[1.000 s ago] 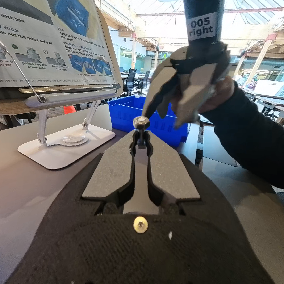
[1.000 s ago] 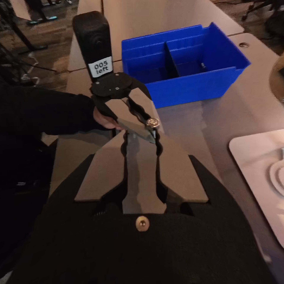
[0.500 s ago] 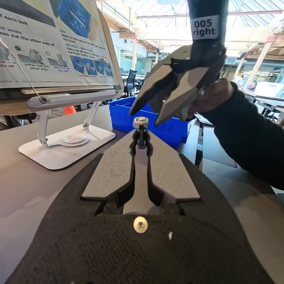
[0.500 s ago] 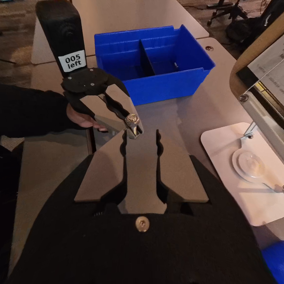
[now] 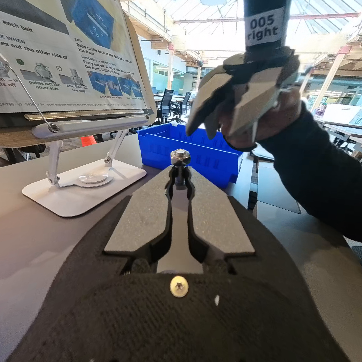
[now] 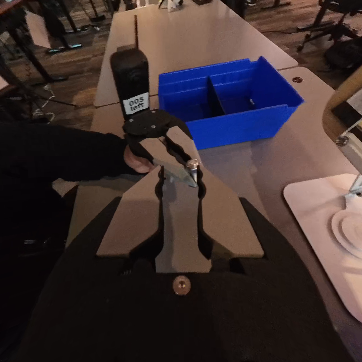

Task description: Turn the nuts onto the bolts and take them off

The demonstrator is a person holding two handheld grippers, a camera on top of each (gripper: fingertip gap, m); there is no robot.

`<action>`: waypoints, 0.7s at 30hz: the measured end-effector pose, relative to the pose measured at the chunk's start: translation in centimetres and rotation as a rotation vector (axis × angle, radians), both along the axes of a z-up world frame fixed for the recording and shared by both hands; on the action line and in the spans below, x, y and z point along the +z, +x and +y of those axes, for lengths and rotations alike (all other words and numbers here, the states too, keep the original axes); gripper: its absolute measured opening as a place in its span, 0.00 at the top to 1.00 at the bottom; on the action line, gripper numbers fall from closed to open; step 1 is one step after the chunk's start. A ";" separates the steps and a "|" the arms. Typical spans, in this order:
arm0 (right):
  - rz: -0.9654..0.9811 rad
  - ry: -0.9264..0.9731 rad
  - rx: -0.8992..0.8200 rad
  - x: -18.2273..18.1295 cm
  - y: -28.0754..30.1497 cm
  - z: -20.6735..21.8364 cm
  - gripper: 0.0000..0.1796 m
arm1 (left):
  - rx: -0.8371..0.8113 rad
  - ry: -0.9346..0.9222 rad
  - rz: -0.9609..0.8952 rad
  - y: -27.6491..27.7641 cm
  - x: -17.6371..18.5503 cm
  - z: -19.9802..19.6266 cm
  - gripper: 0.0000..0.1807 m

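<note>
- Bolt (image 5: 179, 177): held upright in the left gripper (image 5: 180, 176), whose jaws are clamped on the threaded shank just below the top. In the right wrist view the same bolt (image 6: 193, 168) stands clear above the table (image 6: 244, 172), not touching it.
- Nut (image 5: 180, 157): seated at the upper end of the bolt, with the bolt's tip showing in its middle; it lies just above the left fingertips (image 5: 168, 176).
- Right gripper (image 5: 199, 131): hangs above and slightly to the right of the nut, apart from it, tips pointing down. Its jaws stand apart with nothing between them; in its own view the gap (image 6: 180, 176) frames the left gripper's tips and the bolt.
- Hands: one hand (image 5: 274, 121) grips the right tool's handle, another (image 6: 137, 162) the left tool's; both wear dark sleeves.
- Bin (image 6: 235, 127): blue, divided into two compartments, standing towards the far edge of the table beyond both grippers. One small metal part (image 6: 251, 101) lies in the right compartment; what it is cannot be told.
- Stand (image 5: 82, 188): white base on the table beside the bin, carrying a printed sheet (image 5: 64, 58) on a tilted board.
</note>
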State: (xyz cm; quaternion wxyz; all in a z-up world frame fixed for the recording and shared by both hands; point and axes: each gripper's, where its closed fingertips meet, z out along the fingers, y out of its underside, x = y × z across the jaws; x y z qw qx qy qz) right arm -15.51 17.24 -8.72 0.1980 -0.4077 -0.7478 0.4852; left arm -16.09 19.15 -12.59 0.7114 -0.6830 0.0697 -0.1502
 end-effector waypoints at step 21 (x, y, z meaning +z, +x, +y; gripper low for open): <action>-0.080 0.069 -0.080 -2.8 -1.3 1.5 0.80 | -0.018 0.001 0.000 0.3 0.0 0.0 0.96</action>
